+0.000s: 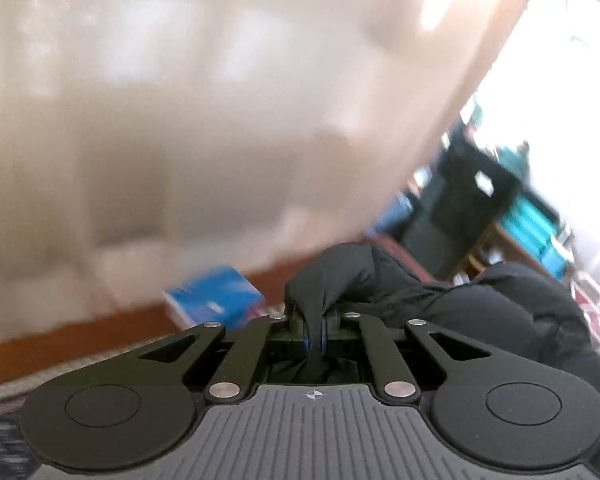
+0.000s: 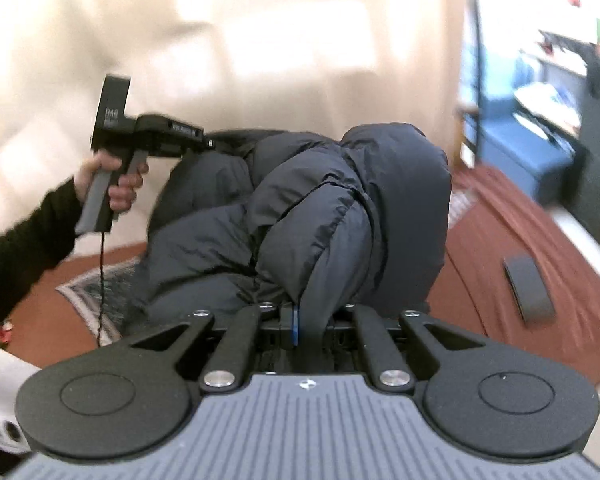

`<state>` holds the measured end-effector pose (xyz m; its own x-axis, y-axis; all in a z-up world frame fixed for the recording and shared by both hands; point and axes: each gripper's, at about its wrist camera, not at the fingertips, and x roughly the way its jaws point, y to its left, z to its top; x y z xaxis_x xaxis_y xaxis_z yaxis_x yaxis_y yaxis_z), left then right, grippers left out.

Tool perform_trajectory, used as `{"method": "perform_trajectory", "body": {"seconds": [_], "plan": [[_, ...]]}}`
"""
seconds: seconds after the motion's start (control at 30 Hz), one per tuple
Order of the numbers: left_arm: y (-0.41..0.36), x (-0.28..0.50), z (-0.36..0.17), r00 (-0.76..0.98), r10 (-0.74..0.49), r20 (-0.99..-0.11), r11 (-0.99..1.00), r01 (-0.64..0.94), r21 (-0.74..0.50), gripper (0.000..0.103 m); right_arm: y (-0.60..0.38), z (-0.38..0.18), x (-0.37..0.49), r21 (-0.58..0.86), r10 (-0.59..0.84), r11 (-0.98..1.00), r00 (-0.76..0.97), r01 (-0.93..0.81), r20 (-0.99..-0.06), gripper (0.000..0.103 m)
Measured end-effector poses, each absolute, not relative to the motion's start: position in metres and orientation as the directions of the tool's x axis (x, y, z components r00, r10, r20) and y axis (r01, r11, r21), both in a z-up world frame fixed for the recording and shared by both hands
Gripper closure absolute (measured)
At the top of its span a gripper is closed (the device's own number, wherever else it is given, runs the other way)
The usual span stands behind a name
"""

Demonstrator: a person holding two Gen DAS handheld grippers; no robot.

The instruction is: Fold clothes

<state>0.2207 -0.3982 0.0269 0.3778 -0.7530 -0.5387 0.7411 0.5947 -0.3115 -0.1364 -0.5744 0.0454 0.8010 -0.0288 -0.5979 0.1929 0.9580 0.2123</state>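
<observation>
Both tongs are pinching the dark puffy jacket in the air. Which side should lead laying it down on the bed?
Probably right. The right tongs grip the dark puffy jacket with its bulk hanging directly ahead, above the reddish-brown bedspread. The left tongs pinch only a thin fold.

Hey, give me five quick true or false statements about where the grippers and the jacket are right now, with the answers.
1. The left gripper is shut on the dark puffer jacket. True.
2. The right gripper is open and holds nothing. False: its jaws are shut on a fold of the jacket.
3. The jacket lies flat and spread out. False: it hangs bunched between the two grippers.
4. In the right wrist view, a hand grips the handle of the left gripper. True.
5. The jacket is bright red. False: it is dark, navy to black; the reddish brown thing is the cloth beneath it.
</observation>
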Motion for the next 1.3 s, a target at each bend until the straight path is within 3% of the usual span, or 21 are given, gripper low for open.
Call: {"method": "perform_trajectory", "body": {"seconds": [0.37, 0.7, 0.87, 1.0, 1.13, 1.2, 1.23, 1.3], "plan": [[-0.191, 0.108, 0.143, 0.768, -0.572, -0.287, 0.82, 0.533, -0.209, 0.103, -0.515, 0.145, -0.109, 0.083, 0.186, 0.982, 0.882, -0.167, -0.432, 0.096], [-0.151, 0.023, 0.171, 0.91, -0.351, -0.222, 0.933, 0.321, -0.161, 0.103, -0.5, 0.18, -0.074, 0.056, 0.384, 0.918, 0.844, -0.393, -0.374, 0.096], [-0.162, 0.082, 0.137, 0.899, -0.308, -0.311, 0.947, 0.257, -0.194, 0.103, -0.496, 0.149, 0.005, 0.092, 0.375, 0.922, 0.811, -0.375, -0.449, 0.096], [-0.181, 0.176, 0.067, 0.87, -0.254, -0.423, 0.963, 0.188, -0.192, 0.102, -0.492, 0.081, 0.1, 0.131, 0.295, 0.955, 0.791, -0.267, -0.536, 0.096], [-0.201, 0.275, -0.034, 0.749, -0.177, -0.639, 0.984, 0.109, -0.144, 0.084, -0.486, -0.002, 0.19, 0.154, 0.195, 0.98, 0.77, -0.127, -0.607, 0.087], [-0.211, 0.301, -0.078, 0.669, -0.176, -0.722, 0.984, 0.111, -0.137, 0.079, -0.482, -0.048, 0.219, 0.111, 0.101, 0.993, 0.728, -0.034, -0.678, 0.073], [-0.215, 0.305, -0.091, 0.652, -0.171, -0.738, 0.985, 0.117, -0.125, 0.073, -0.483, -0.057, 0.22, 0.098, 0.084, 0.995, 0.719, -0.022, -0.69, 0.067], [-0.219, 0.304, -0.104, 0.642, -0.168, -0.748, 0.985, 0.146, -0.096, 0.065, -0.487, -0.072, 0.218, 0.075, 0.058, 0.997, 0.706, -0.007, -0.706, 0.066]]}}
